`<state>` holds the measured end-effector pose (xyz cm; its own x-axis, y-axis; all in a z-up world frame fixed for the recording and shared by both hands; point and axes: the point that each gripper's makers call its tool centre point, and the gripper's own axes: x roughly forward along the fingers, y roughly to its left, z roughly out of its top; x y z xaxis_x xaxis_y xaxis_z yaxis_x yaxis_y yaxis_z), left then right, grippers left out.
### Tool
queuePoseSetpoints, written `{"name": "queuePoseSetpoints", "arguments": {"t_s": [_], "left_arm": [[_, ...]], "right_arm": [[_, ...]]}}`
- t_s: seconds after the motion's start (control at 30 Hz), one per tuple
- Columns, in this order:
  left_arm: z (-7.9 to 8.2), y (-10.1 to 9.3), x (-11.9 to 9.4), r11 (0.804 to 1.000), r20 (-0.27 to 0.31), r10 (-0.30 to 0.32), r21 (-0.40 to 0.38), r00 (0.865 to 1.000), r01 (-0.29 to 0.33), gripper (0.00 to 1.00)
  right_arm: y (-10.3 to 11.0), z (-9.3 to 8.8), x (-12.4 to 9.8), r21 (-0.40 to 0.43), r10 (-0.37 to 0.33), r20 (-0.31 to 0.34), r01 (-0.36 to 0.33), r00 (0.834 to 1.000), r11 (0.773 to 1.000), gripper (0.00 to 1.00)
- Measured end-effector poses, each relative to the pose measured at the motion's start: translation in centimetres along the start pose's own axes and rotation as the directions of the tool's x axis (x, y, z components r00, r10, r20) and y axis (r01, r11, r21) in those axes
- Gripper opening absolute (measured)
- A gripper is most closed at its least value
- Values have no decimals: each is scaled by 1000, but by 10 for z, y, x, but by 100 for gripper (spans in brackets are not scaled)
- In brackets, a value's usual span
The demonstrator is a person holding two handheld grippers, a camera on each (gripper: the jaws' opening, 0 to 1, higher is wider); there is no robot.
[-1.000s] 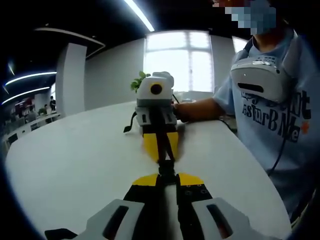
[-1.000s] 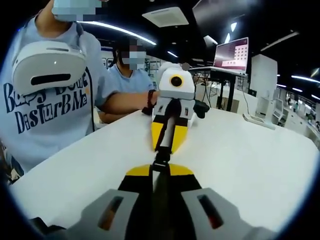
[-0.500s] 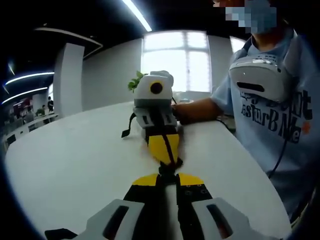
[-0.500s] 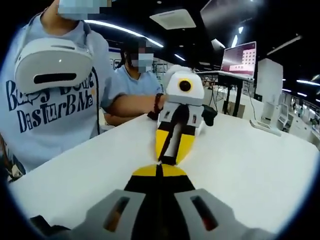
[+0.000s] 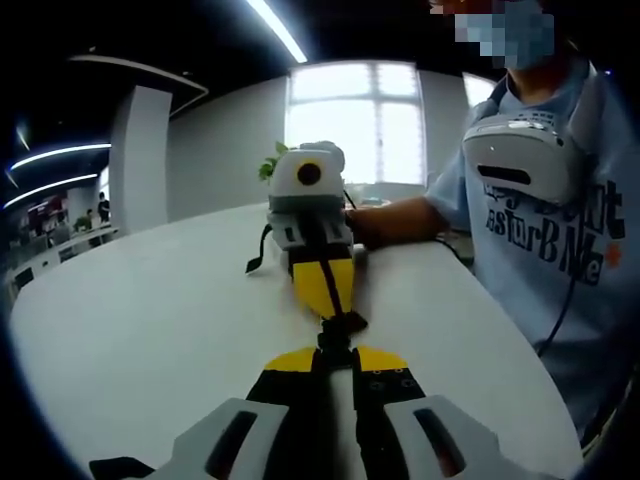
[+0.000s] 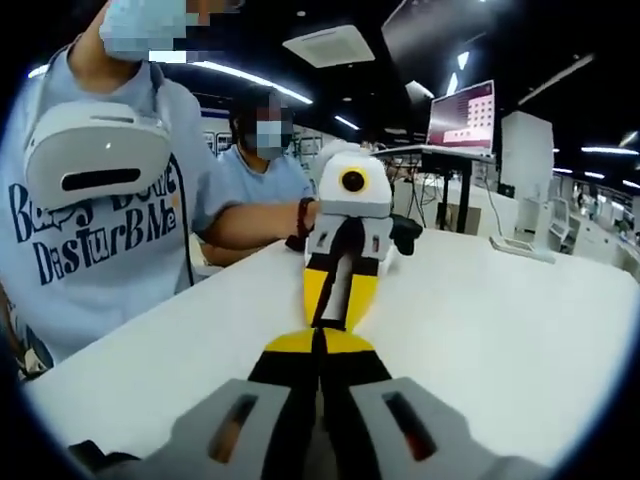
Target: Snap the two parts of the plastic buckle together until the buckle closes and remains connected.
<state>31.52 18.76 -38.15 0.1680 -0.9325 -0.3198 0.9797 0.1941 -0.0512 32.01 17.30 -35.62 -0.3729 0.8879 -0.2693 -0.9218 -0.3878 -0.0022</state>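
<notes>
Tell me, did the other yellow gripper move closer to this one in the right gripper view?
Yes. Against the monitor behind, the left gripper has closed the gap to the right gripper; their yellow tips now look about touching.

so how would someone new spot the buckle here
Start at the white table, where two grippers point nose to nose along its middle. The buckle is the small black plastic piece bridging their yellow-tipped fingers, the only black item hanging between the tips.

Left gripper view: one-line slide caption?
Left hand-held gripper meets right hand-held gripper tip to tip over the black buckle.
</notes>
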Motion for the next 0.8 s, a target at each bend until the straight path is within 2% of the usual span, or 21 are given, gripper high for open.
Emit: {"name": "queuePoseSetpoints", "arguments": {"t_s": [0.07,0.17,0.4,0.53,0.8], "left_arm": [[0,0,-1,1000,0,0,-1,1000,0,11],[0,0,-2,1000,1,2,-3,1000,-2,11],[0,2,-2,1000,1,0,-5,1000,0,11],[-1,3,-3,1000,1,1,-6,1000,-1,11],[0,4,-2,1000,3,-2,-6,1000,2,11]], "right_arm": [[2,0,-5,38,20,9,-20,1000,999,1],[16,-2,-6,70,83,-5,-82,997,994,0],[31,-19,-3,80,141,-110,-133,984,988,0],[27,-25,-5,82,121,-136,-110,983,991,0],[10,-24,-13,88,44,-128,-33,991,996,1]]}}
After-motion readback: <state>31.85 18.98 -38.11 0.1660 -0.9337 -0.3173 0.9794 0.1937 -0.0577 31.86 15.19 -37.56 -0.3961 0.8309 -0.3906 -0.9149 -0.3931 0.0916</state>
